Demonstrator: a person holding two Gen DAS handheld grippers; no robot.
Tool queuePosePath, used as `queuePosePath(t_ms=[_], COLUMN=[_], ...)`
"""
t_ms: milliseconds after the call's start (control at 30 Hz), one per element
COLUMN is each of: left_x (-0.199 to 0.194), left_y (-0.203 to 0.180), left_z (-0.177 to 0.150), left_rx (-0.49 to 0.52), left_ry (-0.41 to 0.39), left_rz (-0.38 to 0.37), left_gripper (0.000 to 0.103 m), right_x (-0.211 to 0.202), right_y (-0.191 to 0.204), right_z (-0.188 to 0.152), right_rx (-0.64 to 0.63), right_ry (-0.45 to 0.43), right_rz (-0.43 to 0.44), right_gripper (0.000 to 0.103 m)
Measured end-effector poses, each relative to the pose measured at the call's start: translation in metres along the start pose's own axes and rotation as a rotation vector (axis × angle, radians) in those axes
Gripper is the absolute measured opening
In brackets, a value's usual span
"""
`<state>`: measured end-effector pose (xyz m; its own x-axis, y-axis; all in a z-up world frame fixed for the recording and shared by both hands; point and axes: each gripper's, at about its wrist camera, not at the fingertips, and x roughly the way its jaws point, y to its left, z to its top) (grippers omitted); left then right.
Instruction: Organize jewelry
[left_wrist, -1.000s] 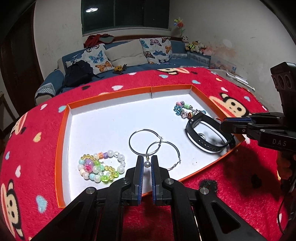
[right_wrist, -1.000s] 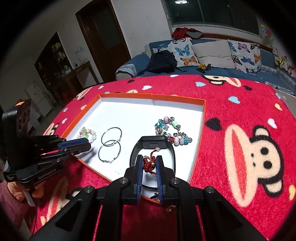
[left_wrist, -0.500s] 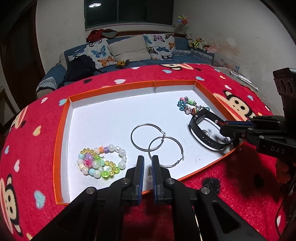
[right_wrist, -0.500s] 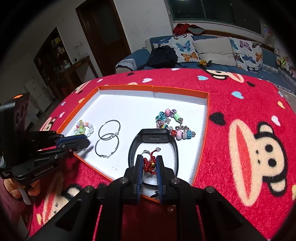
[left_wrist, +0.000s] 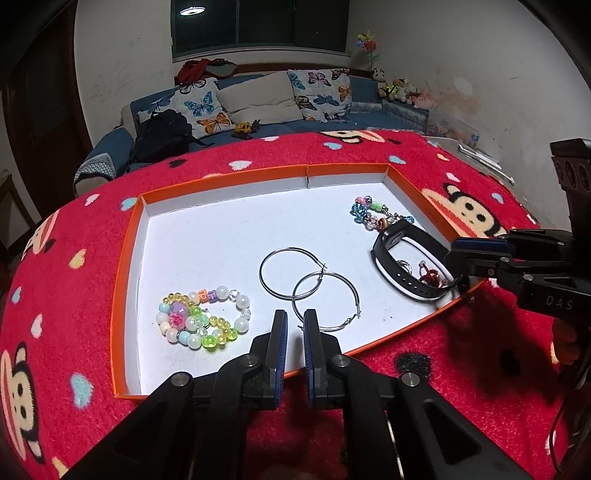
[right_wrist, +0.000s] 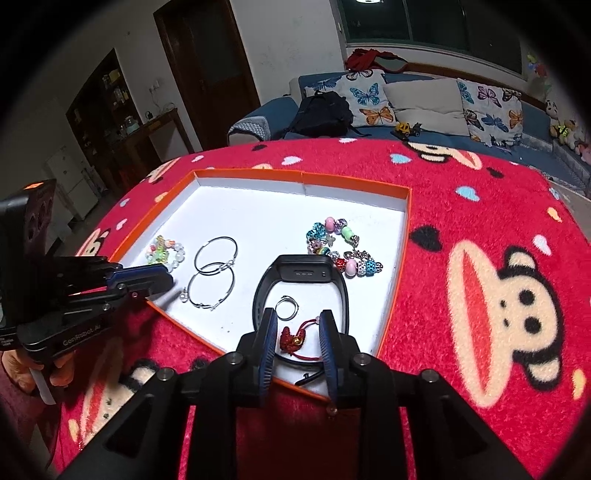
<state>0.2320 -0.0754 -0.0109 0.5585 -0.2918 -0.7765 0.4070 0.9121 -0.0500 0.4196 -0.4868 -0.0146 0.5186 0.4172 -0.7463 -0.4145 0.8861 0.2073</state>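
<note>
An orange-rimmed white tray (left_wrist: 130, 236) (right_wrist: 408, 236) holds the jewelry. My left gripper (left_wrist: 294, 326) stands slightly open and empty over the tray's near edge, by two silver hoop earrings (left_wrist: 308, 286) (right_wrist: 214, 273); a small pearl piece (right_wrist: 183, 294) lies below its tips. A pastel bead bracelet (left_wrist: 201, 319) (right_wrist: 165, 253) lies left. My right gripper (right_wrist: 298, 332) is open over a red knotted charm (right_wrist: 292, 339) (left_wrist: 428, 273), which lies inside a black wristband (right_wrist: 301, 273) (left_wrist: 410, 258) beside a silver ring (right_wrist: 287, 307). A charm bracelet (right_wrist: 341, 247) (left_wrist: 373, 216) lies behind.
The tray sits on a red monkey-print cloth (left_wrist: 66, 295) (right_wrist: 480, 258) over a round table. A blue sofa with butterfly cushions (left_wrist: 258, 99) and a black backpack (right_wrist: 321, 112) stands behind the table.
My right gripper has opened and let the red charm drop inside the wristband. My left gripper has let go of the pearl piece and drawn back slightly.
</note>
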Motion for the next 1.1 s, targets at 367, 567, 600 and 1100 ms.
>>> queuePosePath(t_ms=[367,567,600,1100], left_x=[-0.040,-0.063,-0.067,-0.118], left_y=[-0.006,-0.009,-0.009,-0.014], left_z=[-0.014,-0.034,-0.039,-0.100], left_rx=[-0.012,-0.029,-0.037,-0.096], left_ry=[-0.039,-0.047,-0.049,-0.086], left_rz=[-0.008,-0.007,-0.005,0.006], left_gripper=[0.010,0.024,0.031,0.050], right_x=[-0.037,-0.042,-0.042,-0.006], right_y=[-0.012,-0.020,-0.020,-0.012], right_z=[-0.024,-0.055,-0.059,-0.046], right_rx=[0.026,0.058,0.063,0.055], right_ry=[-0.014,0.040,0.046,0.062], right_rz=[-0.041,-0.061,-0.063,-0.049], right_gripper=[0.028,0.030,0.030,0.030])
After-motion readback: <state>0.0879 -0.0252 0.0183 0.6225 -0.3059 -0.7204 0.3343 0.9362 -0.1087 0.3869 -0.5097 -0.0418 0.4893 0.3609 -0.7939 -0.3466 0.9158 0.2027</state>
